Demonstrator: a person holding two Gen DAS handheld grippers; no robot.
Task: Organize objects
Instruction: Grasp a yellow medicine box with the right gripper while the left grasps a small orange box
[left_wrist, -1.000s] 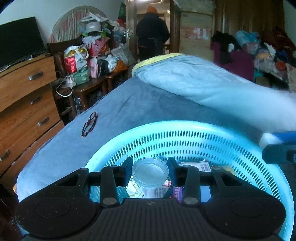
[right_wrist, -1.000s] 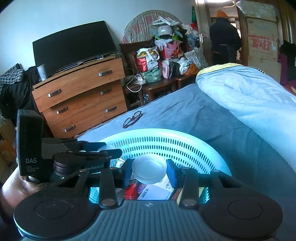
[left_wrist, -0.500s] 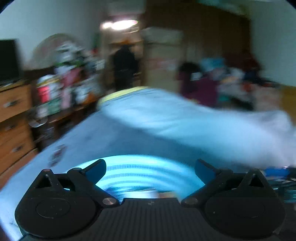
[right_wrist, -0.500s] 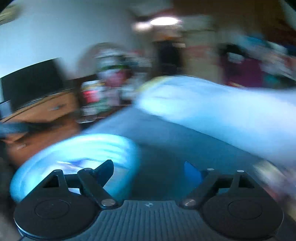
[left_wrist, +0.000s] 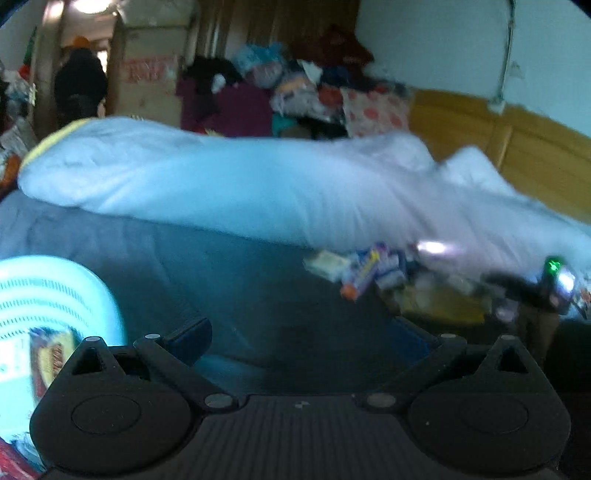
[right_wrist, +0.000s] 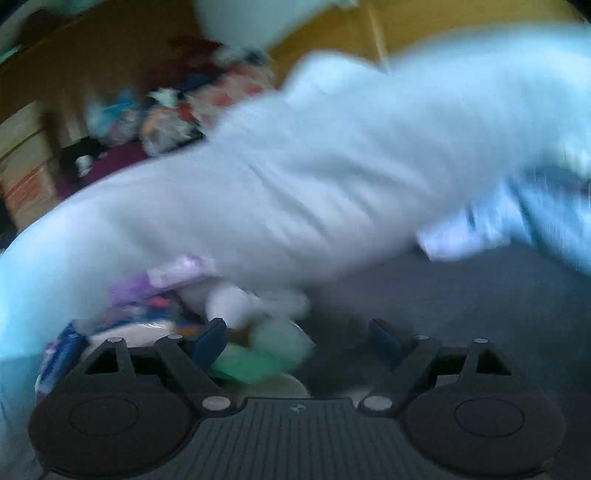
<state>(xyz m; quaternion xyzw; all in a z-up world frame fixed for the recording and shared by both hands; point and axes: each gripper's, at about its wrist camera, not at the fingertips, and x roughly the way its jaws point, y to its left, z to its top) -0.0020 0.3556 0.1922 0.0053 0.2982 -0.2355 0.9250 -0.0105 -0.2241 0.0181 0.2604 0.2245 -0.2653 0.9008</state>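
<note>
The left gripper (left_wrist: 303, 336) hangs spread and empty over the grey-blue bedsheet (left_wrist: 258, 288); the right gripper (right_wrist: 299, 332) is spread too, above a blurred pile of small packets (right_wrist: 155, 314) at the white duvet's (right_wrist: 295, 184) edge. The pale blue perforated plastic basket (left_wrist: 55, 295) sits by the bed's left side, packets inside.

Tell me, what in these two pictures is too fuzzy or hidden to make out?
- Right wrist view: the small packets by the quilt are smeared by motion; only purple, white and green show.
- Left wrist view: the pile of items on the bed is blurred and unreadable.
- Left wrist view: the basket is cut off by the left edge, its contents mostly unseen.
</note>
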